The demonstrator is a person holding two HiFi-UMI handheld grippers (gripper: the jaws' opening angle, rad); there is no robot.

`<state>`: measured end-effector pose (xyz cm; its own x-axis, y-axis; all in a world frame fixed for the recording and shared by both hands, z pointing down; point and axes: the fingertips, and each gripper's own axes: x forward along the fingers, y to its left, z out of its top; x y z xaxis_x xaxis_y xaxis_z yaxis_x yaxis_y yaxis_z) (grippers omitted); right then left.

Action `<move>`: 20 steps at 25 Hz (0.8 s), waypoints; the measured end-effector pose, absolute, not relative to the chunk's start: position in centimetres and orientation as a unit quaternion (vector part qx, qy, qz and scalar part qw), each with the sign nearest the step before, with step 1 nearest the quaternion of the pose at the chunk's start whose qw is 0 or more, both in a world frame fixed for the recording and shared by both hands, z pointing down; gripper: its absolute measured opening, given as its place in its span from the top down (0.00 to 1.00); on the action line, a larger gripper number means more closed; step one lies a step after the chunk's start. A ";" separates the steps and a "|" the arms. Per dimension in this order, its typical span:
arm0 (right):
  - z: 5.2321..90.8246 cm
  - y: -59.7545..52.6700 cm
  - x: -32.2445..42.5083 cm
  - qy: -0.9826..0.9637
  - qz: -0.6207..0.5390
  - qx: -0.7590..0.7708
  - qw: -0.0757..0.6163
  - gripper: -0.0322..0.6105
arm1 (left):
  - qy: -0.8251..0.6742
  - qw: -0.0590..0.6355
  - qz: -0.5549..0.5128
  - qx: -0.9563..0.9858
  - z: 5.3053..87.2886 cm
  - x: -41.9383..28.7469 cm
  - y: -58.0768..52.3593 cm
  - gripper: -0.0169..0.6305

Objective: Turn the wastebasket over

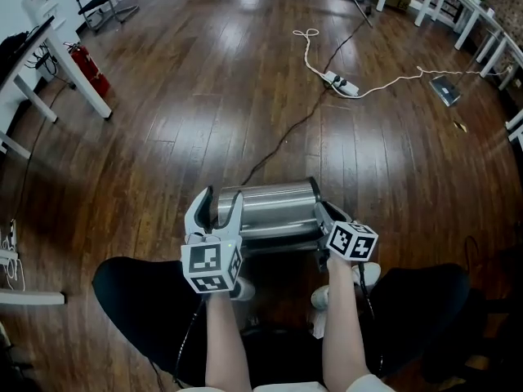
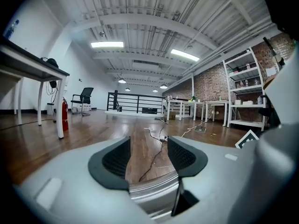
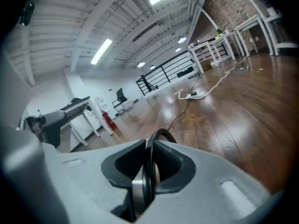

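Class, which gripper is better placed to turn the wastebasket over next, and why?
Right: the right gripper is shut on the black rim of the wastebasket; the left gripper stands open at the other end, gripping nothing.

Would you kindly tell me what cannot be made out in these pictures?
Ends of the wastebasket, head view: covered by the left tongs and right tongs.
Left tongs' grip, left gripper view: only a strip of the wastebasket shows low between the parted jaws; contact unclear.
A small yellowish object at far right, head view: too small to name.
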<state>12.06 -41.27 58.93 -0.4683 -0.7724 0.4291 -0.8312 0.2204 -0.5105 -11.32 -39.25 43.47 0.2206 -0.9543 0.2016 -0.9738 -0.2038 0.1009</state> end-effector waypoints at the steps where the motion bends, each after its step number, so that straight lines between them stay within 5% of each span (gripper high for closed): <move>1: 59.7 -41.1 12.8 -0.774 0.359 0.521 0.034 0.87 | -0.623 0.108 0.054 0.773 44.0 -11.4 -39.3 0.55; 4: 59.9 -41.5 12.9 -0.773 0.348 0.530 0.031 0.87 | -0.605 0.134 0.095 0.779 46.4 -11.2 -39.4 0.54; 7: 59.7 -41.9 13.0 -0.782 0.329 0.528 0.051 0.86 | -0.571 0.198 0.154 0.782 50.8 -10.5 -38.7 0.37; 10: 59.5 -41.8 13.4 -0.782 0.316 0.531 0.080 0.82 | -0.592 0.282 0.146 0.741 54.7 -12.6 -38.1 0.34; 16: 56.9 -41.5 13.8 -0.798 0.283 0.507 0.162 0.79 | -0.585 0.470 0.022 0.660 60.8 -15.1 -37.5 0.39; 20: 57.4 -40.2 13.5 -0.800 0.277 0.451 0.284 0.79 | -0.528 0.538 -0.011 0.657 62.1 -14.0 -36.6 0.62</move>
